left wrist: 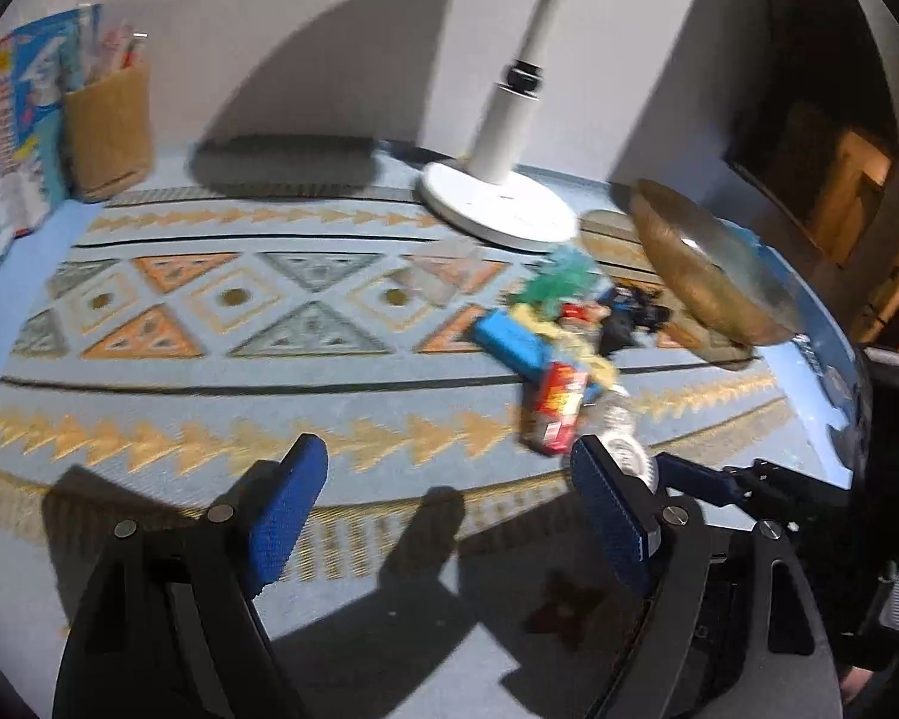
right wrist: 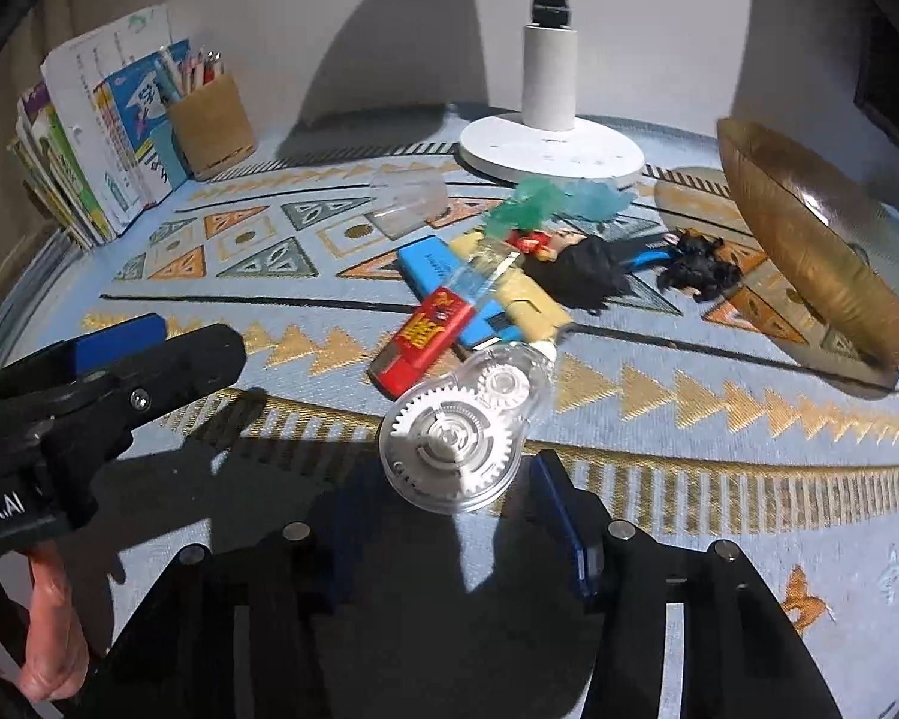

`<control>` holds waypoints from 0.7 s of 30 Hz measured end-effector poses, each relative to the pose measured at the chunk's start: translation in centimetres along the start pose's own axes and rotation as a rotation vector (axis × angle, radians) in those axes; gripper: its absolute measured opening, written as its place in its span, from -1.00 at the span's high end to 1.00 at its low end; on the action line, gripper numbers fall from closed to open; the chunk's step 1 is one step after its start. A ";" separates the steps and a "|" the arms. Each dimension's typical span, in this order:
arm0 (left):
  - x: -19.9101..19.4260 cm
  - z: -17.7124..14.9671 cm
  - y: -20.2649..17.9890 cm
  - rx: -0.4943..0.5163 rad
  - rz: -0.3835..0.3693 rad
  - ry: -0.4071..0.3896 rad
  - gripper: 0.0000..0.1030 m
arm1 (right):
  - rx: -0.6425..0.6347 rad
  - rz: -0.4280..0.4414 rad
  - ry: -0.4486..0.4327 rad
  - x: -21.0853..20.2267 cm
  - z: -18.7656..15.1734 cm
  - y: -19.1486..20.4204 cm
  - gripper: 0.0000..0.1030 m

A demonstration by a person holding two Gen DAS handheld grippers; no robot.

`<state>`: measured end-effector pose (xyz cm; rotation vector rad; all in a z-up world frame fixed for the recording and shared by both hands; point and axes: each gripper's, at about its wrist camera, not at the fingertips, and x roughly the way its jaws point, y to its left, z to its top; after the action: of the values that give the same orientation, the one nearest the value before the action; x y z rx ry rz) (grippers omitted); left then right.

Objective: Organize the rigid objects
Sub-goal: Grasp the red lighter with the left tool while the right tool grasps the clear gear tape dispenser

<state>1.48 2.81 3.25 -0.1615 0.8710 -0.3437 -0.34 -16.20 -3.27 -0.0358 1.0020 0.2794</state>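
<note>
Left wrist view: the left gripper (left wrist: 443, 515) is hanging released at the bottom of the frame, nothing between its two blue pads, probably waiting its turn. The pile (left wrist: 563, 347) of small things is lying right of centre on the patterned desk (left wrist: 210, 407), blurred, so I cannot count it here. One lamp (left wrist: 500, 204) is standing at upper centre, one bowl (left wrist: 707, 281) tilting at the right, likely the goal.

Right wrist view: the right gripper (right wrist: 449, 533) is sitting low, jaws apart around the near end of one clear tape roller (right wrist: 461, 425), pads not pressing. Behind it are lying one red box (right wrist: 419, 338), one blue eraser (right wrist: 449, 281), one beige piece (right wrist: 527, 299), one clear cup (right wrist: 407, 201) and a dark toy (right wrist: 629, 269). One pencil holder (right wrist: 210, 129) is standing at upper left beside the books (right wrist: 90, 138).
</note>
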 end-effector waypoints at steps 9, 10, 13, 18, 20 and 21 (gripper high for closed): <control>5.3 1.5 -2.7 0.040 -0.077 0.143 -0.58 | 0.139 -0.003 -0.007 -1.5 -0.6 -6.7 0.03; 5.8 1.5 -3.0 0.046 -0.077 0.152 -0.57 | 0.153 0.012 -0.009 -1.7 -0.7 -7.3 0.03; 6.3 1.7 -4.1 0.097 -0.058 0.145 -0.56 | 0.151 0.062 -0.006 -2.0 -0.6 -7.9 0.03; 6.7 1.7 -5.3 0.159 -0.038 0.137 -0.34 | 0.109 0.059 -0.001 -1.1 0.1 -6.7 -0.16; 6.8 1.7 -5.4 0.168 -0.037 0.133 -0.14 | 0.097 0.050 0.003 -0.7 0.4 -6.4 -0.16; 6.8 1.7 -5.4 0.168 -0.041 0.130 0.00 | 0.095 0.038 0.000 -0.6 0.5 -6.3 -0.17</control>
<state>5.53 -4.65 0.92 -0.0014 0.9639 -0.4672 1.34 -22.29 -3.09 0.0694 1.0154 0.2669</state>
